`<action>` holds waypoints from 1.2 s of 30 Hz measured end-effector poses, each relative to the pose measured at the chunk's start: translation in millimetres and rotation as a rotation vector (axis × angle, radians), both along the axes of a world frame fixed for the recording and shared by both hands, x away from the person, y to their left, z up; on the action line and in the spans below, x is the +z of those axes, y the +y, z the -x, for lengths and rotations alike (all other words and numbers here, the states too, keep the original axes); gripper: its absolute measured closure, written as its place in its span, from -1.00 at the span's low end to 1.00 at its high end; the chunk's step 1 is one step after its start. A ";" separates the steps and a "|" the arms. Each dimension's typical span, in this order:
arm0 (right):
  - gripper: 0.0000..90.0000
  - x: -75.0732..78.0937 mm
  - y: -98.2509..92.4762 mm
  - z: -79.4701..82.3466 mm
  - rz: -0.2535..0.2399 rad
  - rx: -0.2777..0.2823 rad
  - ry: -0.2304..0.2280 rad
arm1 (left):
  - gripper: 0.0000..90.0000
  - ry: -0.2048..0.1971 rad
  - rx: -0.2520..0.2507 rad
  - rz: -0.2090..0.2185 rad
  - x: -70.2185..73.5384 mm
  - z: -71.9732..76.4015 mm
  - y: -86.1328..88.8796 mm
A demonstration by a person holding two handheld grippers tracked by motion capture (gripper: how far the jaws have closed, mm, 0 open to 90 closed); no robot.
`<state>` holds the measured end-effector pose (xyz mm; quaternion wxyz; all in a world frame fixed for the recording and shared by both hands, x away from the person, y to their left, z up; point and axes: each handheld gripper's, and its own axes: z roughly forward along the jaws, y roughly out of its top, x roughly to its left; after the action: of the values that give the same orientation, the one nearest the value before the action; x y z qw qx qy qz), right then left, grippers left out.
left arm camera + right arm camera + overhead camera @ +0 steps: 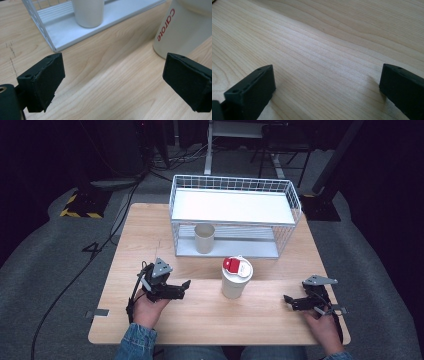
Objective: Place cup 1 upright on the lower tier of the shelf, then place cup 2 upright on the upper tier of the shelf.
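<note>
Nearest the person, both hands rest low over the front half of the wooden table (210,320). The right gripper (290,300) sits near the right edge, jaws spread wide with nothing between them; in its own view there is bare wood grain between the two black pads (252,92). It points left, towards the middle of the table, probably parked in readiness while the other hand works.

The left gripper (186,285) lies left of centre, also pointing inward, jaws wide apart and empty. In the left gripper view the pads (47,80) frame bare table, with the lidded cup (180,30) just past the right-hand jaw and not yet between them. The aim looks slightly off; judged from this, the gripper needs to swing towards the cup before closing.

The lidded cup (236,277) stands upright mid-table between the two grippers, nearer the left one, touching neither. It is white with a red flap on its lid and red lettering down its side.

Farther back stands the white wire rack (235,217), open at the front. On its lower shelf, left of middle, a plain open cup (204,238) stands upright. The free shelf space beside it seems a likely spot for the lidded cup.
</note>
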<state>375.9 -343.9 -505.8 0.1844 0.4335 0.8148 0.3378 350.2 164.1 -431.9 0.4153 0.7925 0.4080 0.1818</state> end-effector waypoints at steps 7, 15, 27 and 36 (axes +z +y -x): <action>-0.98 0.1 -0.1 0.0 0.001 0.002 -0.001 | -0.88 0.040 -0.010 -0.024 -13.7 7.6 5.4; -0.95 0.1 1.5 1.7 -0.002 -0.017 -0.005 | -0.88 0.091 -0.041 -0.073 -23.9 10.8 12.1; -0.96 0.1 3.0 2.8 -0.001 0.000 -0.004 | -0.89 0.187 -0.041 -0.128 -46.0 13.3 15.7; -0.96 0.1 3.0 2.8 -0.001 0.000 -0.004 | -0.89 0.222 -0.036 -0.160 -58.3 18.0 21.1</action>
<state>373.1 -340.9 -505.7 0.1857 0.4332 0.8142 0.3390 332.2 185.2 -490.2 0.3065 0.8455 0.4211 0.1174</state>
